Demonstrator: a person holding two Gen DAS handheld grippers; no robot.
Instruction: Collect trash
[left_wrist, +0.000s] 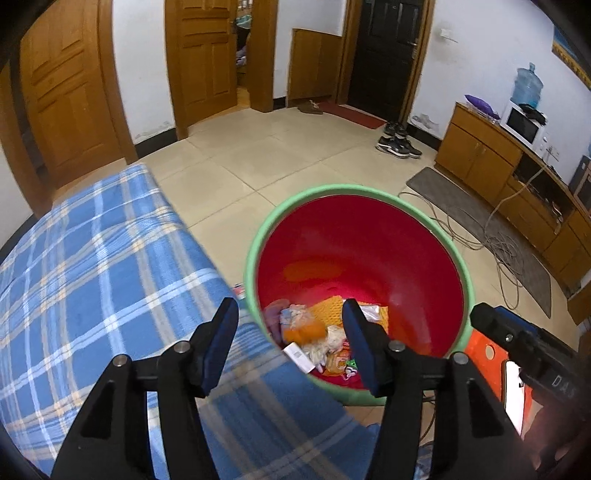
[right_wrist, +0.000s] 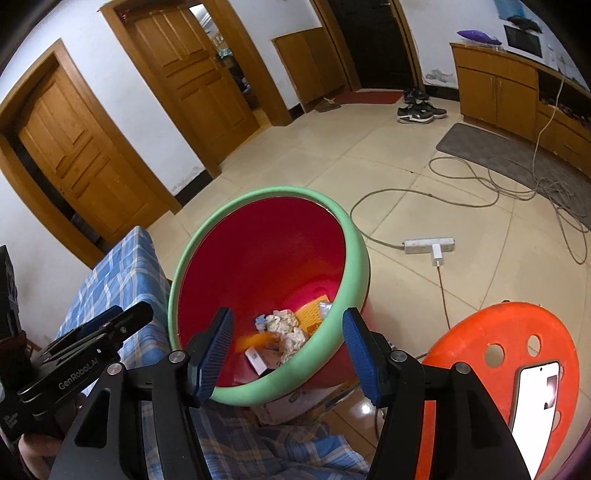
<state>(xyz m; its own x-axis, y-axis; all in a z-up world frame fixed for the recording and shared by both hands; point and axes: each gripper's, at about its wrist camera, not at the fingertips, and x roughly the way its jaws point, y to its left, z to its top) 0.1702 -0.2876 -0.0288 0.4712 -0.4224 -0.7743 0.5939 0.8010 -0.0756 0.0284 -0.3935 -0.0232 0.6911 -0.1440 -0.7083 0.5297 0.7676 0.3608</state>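
Left gripper (left_wrist: 290, 341) over bin (left_wrist: 406, 206) rim, jaws spread, nothing between pads. Blurred orange piece (left_wrist: 304, 328) sits just below it inside bin, clear of both fingers. Right gripper (right_wrist: 288, 349) also above bin, jaws spread, empty. Trash (right_wrist: 284, 328) lies at bin bottom: crumpled tissue, wrappers, small white box. Bin stands beside plaid bed (left_wrist: 92, 258); orange stool (right_wrist: 517, 332) near right gripper.
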